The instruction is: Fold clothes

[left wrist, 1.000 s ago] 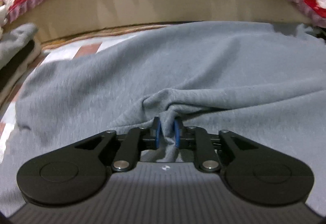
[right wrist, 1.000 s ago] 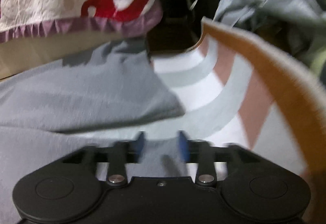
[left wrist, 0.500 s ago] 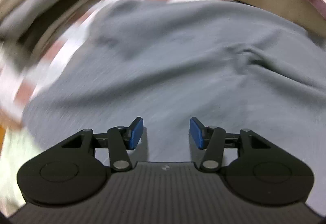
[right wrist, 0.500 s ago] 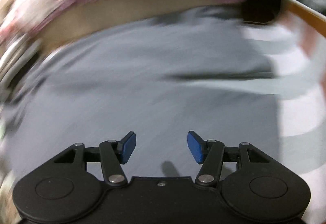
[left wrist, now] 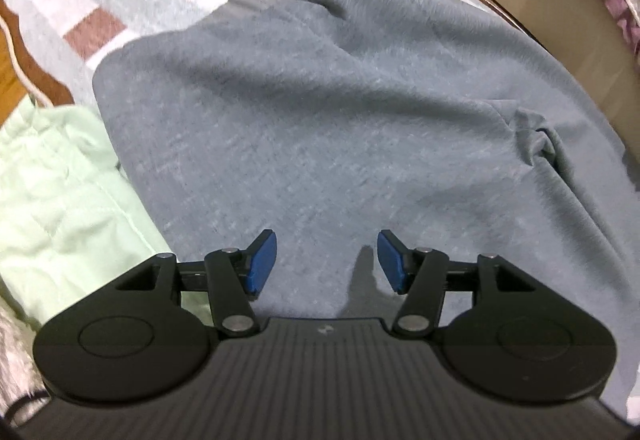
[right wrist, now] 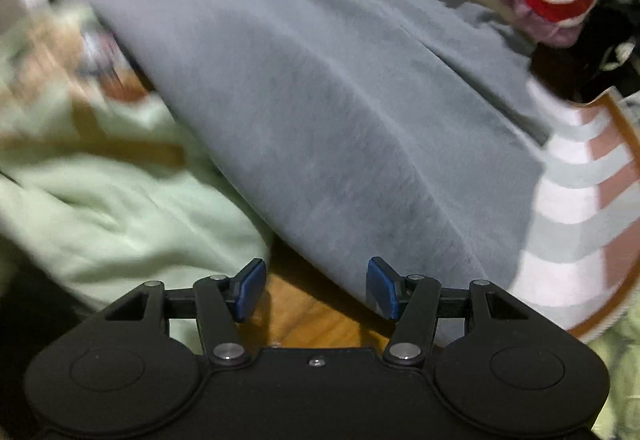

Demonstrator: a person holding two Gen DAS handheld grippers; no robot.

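L gripper [left wrist: 326, 262] jaws now spread, pinched fold released 1 s ago, grey garment [left wrist: 340, 111] flat below, R gripper [right wrist: 312, 288] also spread, empty, pale green cloth [right wrist: 120, 207] at 9 o'clock.

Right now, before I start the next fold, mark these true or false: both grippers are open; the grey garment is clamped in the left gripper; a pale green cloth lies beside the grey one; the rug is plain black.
1. Both grippers are open. True: the left gripper and right gripper hold nothing.
2. The grey fleece garment is clamped. False: it lies free.
3. A pale green cloth lies beside it. True.
4. The rug is black. False: it has white, grey and brown stripes.
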